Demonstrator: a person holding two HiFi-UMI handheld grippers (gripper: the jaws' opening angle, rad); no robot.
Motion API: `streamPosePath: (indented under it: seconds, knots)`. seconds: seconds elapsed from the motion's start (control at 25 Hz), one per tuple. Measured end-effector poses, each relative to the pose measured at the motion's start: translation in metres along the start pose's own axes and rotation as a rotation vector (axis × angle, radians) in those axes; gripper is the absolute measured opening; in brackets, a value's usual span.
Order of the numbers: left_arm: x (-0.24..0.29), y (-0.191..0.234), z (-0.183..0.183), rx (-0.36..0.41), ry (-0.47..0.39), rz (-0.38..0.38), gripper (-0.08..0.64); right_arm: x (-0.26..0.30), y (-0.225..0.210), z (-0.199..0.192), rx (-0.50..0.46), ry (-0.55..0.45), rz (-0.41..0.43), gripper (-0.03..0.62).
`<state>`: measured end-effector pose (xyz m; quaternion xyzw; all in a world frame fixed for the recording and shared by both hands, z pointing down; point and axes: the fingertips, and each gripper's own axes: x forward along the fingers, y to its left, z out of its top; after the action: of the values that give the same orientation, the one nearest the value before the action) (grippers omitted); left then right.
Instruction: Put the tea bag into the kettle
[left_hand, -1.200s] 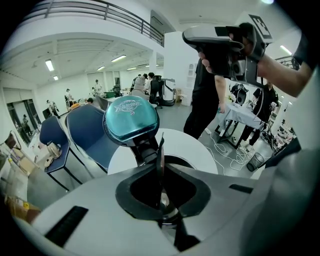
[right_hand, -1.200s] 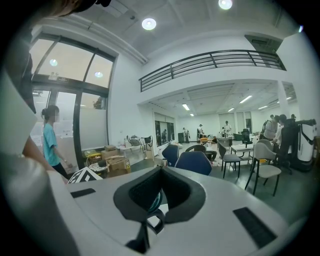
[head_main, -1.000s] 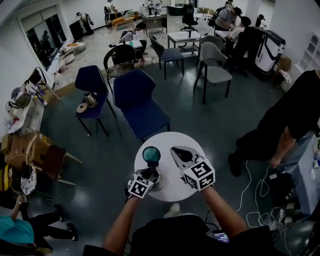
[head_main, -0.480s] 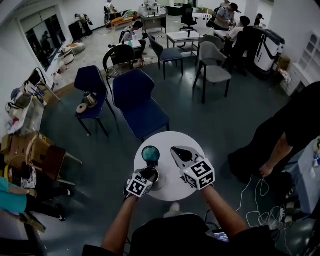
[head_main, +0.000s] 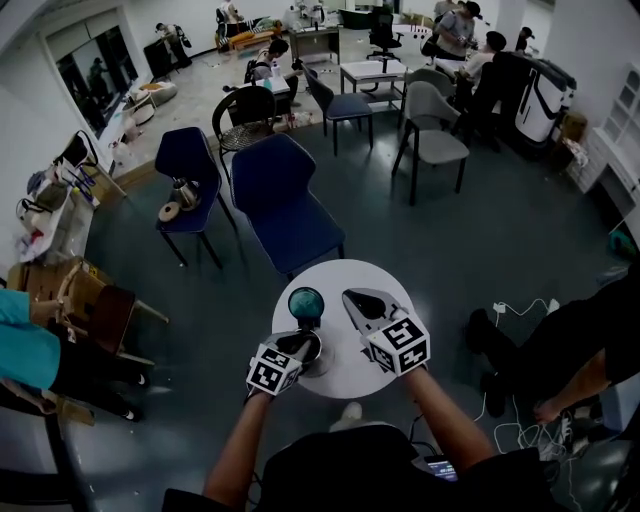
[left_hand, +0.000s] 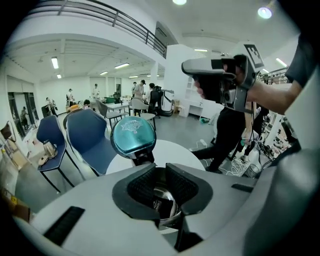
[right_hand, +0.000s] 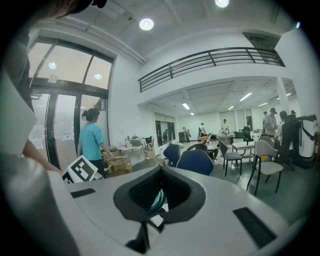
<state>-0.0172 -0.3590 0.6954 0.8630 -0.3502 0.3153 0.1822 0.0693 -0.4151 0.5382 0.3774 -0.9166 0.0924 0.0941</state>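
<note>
In the head view, the left hand-held gripper (head_main: 300, 346) and right hand-held gripper (head_main: 350, 298) are staying put at the kettle (head_main: 318, 358) on the desk (head_main: 340, 385). Only a bystander in black (head_main: 600, 335) is drifting away from it, so we are judging the task stalled or finished. In the left gripper view, the jaws are meeting at their tips over the kettle's steel mouth, with the lid (left_hand: 133, 137) raised clear behind. We are spotting no tea bag. In the right gripper view, the jaws are closed too, seemingly empty.

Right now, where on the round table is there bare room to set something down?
Bare: the table's far rim beyond the kettle lid and right gripper, and the near patch between the two grippers. Crowded: the left, under the kettle and left gripper.
</note>
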Motion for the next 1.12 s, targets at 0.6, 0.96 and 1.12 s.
streamPosePath:
  seconds: [0.6,0.96,1.12]
  knots:
    - [-0.069,-0.011,0.067,0.015,-0.307,-0.005,0.018,-0.008,0.027,0.007,-0.01,-0.012,-0.009,0.017]
    - [-0.132,-0.022,0.093,0.048,-0.473,-0.015,0.015,-0.014,0.064,0.024,-0.034,-0.044,-0.034,0.017]
    - [-0.16,-0.024,0.099,0.054,-0.539,-0.023,0.015,-0.02,0.088,0.036,-0.059,-0.073,-0.043,0.017]
